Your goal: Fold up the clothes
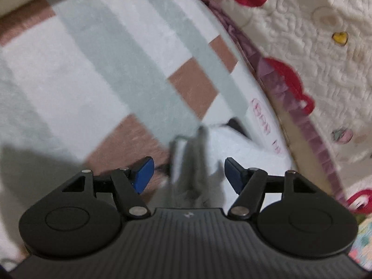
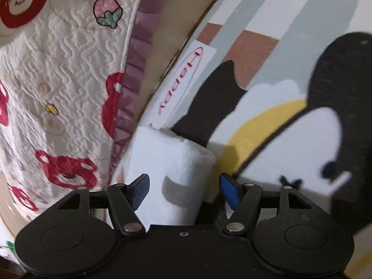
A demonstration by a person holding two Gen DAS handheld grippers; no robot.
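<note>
In the left wrist view my left gripper (image 1: 188, 174) is open, its blue pads (image 1: 144, 174) wide apart. A motion-blurred strip of grey-white cloth (image 1: 193, 158) rises between the pads without touching either, and more white fleece garment (image 1: 239, 148) lies just beyond on the right. In the right wrist view my right gripper (image 2: 184, 191) is open too. A thick rolled fold of the white garment (image 2: 172, 160) lies between its fingers, nearer the left pad, on the patterned mat.
A mat with pale green, white and brown checks (image 1: 104, 58) lies under both grippers, with a black, white and yellow cartoon print (image 2: 302, 121) and a label with red writing (image 2: 186, 81). A quilt with red bears (image 2: 58, 93) and a purple ruffle (image 1: 290, 107) borders the mat.
</note>
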